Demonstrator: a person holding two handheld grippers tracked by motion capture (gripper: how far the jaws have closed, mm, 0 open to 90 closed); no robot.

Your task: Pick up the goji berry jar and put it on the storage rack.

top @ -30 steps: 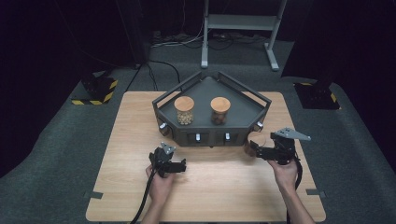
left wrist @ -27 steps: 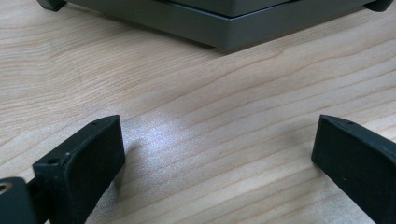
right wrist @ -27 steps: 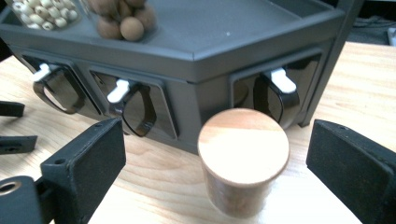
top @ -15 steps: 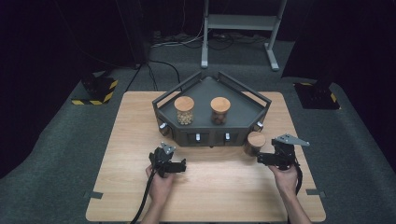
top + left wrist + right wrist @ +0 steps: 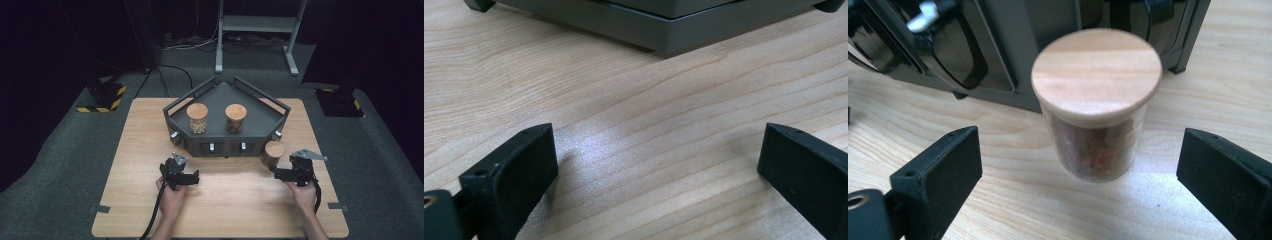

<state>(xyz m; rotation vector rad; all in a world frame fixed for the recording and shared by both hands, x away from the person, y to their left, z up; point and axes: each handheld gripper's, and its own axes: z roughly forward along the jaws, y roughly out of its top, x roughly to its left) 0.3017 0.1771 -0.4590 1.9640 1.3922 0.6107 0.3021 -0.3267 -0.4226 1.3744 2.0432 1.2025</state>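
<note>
Black jaws of the right gripper (image 5: 1080,175) stand wide apart, the wood-lidded jar (image 5: 1096,105) untouched before them.

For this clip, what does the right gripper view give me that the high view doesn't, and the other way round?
The right gripper view shows the jar up close: dark reddish-brown contents behind clear glass, with the right gripper wide open and apart from it. The high view shows the left gripper resting on the wooden table and two more jars standing on the grey rack. Both show the wooden-lidded jar on the table in front of the rack.
</note>
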